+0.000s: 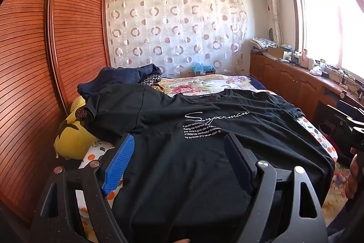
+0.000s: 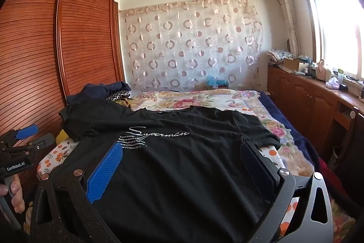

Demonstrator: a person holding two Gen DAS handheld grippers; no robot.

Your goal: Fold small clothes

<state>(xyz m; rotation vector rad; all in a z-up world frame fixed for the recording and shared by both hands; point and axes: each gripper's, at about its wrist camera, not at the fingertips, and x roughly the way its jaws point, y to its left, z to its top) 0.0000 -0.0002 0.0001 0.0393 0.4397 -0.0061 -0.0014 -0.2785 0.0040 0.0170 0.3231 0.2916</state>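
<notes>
The black cotton T-shirt (image 1: 204,152) (soft, limp) lies flat on the floral bed (image 2: 204,97); both hand-held grippers gape empty; best pinched at its hem corners

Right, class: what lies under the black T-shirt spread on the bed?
Under the black T-shirt lies a sheet with orange fruit prints, beside a floral quilt. Its left sleeve drapes over a yellow plush toy. Whatever lies beneath its middle is covered.

black t-shirt (image 1: 204,163) with white script print; floral bedspread (image 1: 204,83) at 12 o'clock; yellow plush toy (image 1: 72,140) at 9 (black markings); curtain (image 1: 175,33) with brown rings.
</notes>
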